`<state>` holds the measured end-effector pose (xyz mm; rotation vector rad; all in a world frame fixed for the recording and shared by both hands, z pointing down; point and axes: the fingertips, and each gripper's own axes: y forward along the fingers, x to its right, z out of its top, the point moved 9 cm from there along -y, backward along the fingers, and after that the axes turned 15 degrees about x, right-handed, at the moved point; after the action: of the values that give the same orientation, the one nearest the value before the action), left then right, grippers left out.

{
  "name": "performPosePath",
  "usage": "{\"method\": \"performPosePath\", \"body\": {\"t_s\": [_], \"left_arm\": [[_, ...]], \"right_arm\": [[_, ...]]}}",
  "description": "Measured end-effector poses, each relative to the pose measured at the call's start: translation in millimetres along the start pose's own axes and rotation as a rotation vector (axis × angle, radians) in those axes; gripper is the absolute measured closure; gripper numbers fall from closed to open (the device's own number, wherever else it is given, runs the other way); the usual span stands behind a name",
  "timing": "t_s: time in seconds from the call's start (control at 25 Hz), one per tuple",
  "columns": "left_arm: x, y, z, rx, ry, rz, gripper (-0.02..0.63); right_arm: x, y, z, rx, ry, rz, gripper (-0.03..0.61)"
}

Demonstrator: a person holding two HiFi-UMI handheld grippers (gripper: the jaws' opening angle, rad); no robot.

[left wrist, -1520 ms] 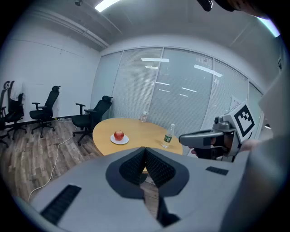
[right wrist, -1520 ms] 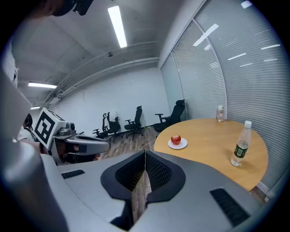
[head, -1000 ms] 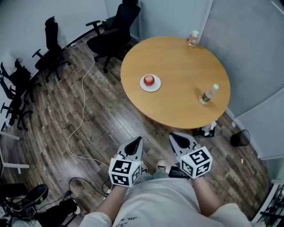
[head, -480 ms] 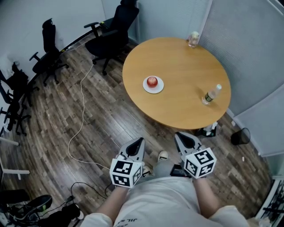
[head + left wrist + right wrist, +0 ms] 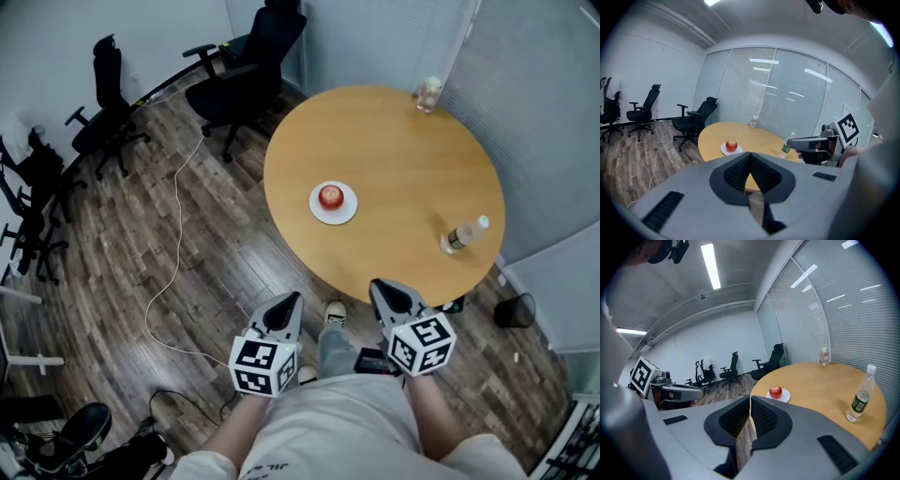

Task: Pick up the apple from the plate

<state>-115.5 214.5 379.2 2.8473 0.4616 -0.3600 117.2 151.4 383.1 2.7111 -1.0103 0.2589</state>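
Observation:
A red apple (image 5: 330,196) sits on a small white plate (image 5: 345,212) on the round wooden table (image 5: 394,150), toward its near left side. The apple (image 5: 731,145) and plate also show ahead in the left gripper view, and the apple (image 5: 776,391) in the right gripper view. My left gripper (image 5: 292,299) is held over the floor short of the table, its jaws shut and empty. My right gripper (image 5: 380,288) is beside it at the table's near edge, jaws closed together with nothing between them. Both are well short of the apple.
A plastic water bottle (image 5: 462,235) lies near the table's right edge and a glass jar (image 5: 429,94) stands at its far side. Black office chairs (image 5: 246,58) stand beyond the table and along the left wall. A white cable (image 5: 173,253) runs over the wooden floor. A bin (image 5: 514,309) sits at the right.
The person has stepped toward the table; the table and apple have come nearer in the head view. Both grippers stay shut and side by side.

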Motion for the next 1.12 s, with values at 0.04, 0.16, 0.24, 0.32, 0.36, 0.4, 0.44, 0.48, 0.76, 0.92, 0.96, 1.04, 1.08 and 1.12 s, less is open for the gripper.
{"method": "performPosePath", "body": {"t_s": [0.04,0.16,0.24,0.32,0.36,0.4,0.44,0.48,0.76,0.92,0.96,1.04,1.08,1.12], "left_arm": [[-5,12,4,0.0,0.002,0.008,0.611],[-15,48,16,0.004,0.023,0.026,0.611],[-22,72,23,0.009,0.024,0.042,0.611],[-25,93,31,0.015,0.013,0.053,0.611],[-25,102,34,0.019,0.013,0.056,0.611],[-24,111,36,0.023,0.018,0.056,0.611],[-23,118,38,0.026,0.023,0.056,0.611],[-23,126,39,0.026,0.026,0.056,0.611],[-38,157,46,0.004,0.02,0.04,0.612],[-51,172,56,0.006,0.018,0.003,0.612],[-55,175,57,-0.001,0.019,-0.008,0.611],[-60,182,59,-0.021,0.027,-0.028,0.611],[-63,186,60,-0.029,0.035,-0.037,0.611],[-64,190,62,-0.034,0.044,-0.045,0.611]], "right_arm": [[8,13,4,-0.003,-0.002,0.01,0.548],[36,47,19,-0.008,-0.007,0.033,0.547],[58,66,27,-0.013,-0.007,0.041,0.548],[76,82,34,-0.02,-0.006,0.049,0.548],[84,89,37,-0.023,-0.006,0.053,0.547],[91,94,40,-0.025,-0.007,0.056,0.548],[97,100,43,-0.027,-0.008,0.058,0.547],[103,105,45,-0.028,-0.009,0.059,0.548],[118,127,49,-0.045,0.012,0.043,0.547],[119,140,56,-0.044,0.016,0.014,0.547],[119,142,56,-0.043,0.02,0.006,0.547],[117,145,58,-0.041,0.026,-0.008,0.548],[118,146,58,-0.041,0.026,-0.015,0.547],[119,148,58,-0.042,0.026,-0.022,0.546]]}}
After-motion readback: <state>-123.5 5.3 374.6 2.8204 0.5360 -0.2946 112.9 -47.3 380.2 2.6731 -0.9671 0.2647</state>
